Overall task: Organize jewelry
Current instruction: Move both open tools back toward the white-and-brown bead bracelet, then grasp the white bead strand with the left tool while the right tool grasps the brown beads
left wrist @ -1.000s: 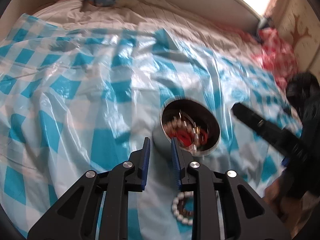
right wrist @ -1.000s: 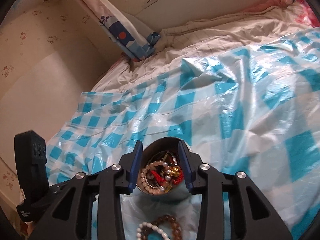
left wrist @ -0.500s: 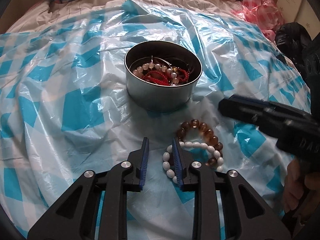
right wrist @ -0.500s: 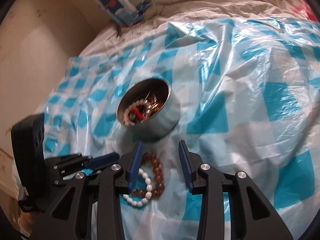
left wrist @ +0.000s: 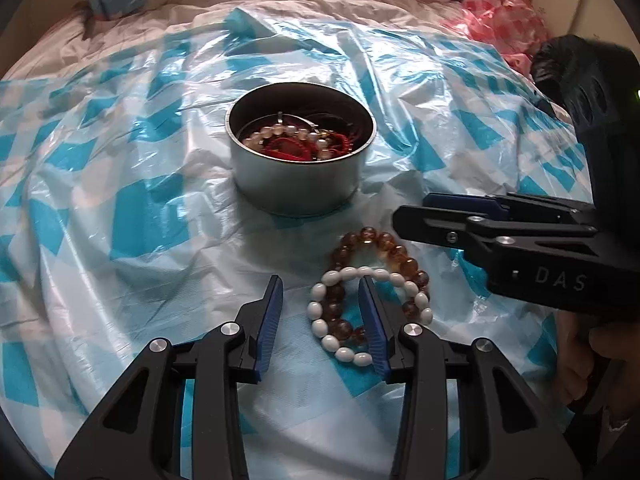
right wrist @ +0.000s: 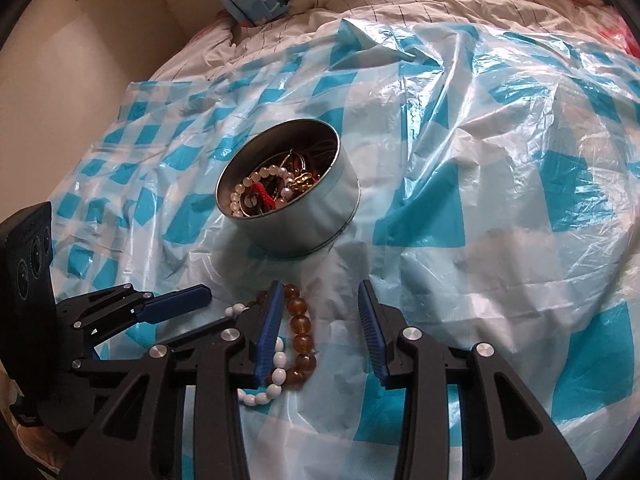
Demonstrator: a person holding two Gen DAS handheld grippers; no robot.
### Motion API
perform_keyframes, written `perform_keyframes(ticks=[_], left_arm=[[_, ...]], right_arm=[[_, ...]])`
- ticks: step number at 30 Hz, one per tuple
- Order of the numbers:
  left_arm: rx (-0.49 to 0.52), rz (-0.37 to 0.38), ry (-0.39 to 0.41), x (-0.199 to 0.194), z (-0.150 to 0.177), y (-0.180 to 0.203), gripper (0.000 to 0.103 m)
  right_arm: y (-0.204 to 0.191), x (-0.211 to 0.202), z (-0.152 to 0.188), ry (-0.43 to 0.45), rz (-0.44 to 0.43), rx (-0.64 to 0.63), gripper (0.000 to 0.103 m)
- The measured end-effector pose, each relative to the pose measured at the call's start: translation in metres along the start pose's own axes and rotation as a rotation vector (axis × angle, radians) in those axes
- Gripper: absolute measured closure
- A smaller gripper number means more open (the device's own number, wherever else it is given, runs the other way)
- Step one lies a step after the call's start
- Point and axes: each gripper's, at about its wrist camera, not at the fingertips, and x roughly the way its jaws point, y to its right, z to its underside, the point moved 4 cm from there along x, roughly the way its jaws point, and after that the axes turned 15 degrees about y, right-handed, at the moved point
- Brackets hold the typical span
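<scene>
White bead bracelet (left wrist: 362,312) overlaps amber bracelet (left wrist: 384,256), lying on the bed's checked plastic sheet (left wrist: 120,208), near side of tin (left wrist: 302,160). Left tongs (left wrist: 320,312) wider than before, empty; right tongs (right wrist: 318,320) open, empty.

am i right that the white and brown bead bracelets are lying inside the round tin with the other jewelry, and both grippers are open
Not quite. The white bracelet and brown bracelet lie overlapping on the checked plastic sheet in front of the round tin, not inside it, as the left wrist view shows. The tin does hold other jewelry, and the left gripper and right gripper are both open.
</scene>
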Motion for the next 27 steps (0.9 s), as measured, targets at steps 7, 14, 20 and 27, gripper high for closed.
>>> perform_keyframes(ticks=[7, 14, 20, 27], left_arm=[[0.008, 0.016, -0.012, -0.01, 0.004, -0.002, 0.097], [-0.004, -0.019, -0.027, -0.028, 0.008, -0.025, 0.096], [0.023, -0.064, -0.019, -0.025, 0.007, -0.024, 0.084], [0.134, -0.123, -0.053, -0.012, 0.015, -0.012, 0.09]], right_arm=[[0.002, 0.005, 0.003, -0.019, 0.006, 0.001, 0.06], [-0.002, 0.009, 0.007, -0.031, 0.033, -0.048, 0.058], [-0.008, 0.011, 0.01, -0.035, 0.053, -0.106, 0.055], [-0.018, 0.014, 0.015, -0.039, 0.098, -0.211, 0.054]])
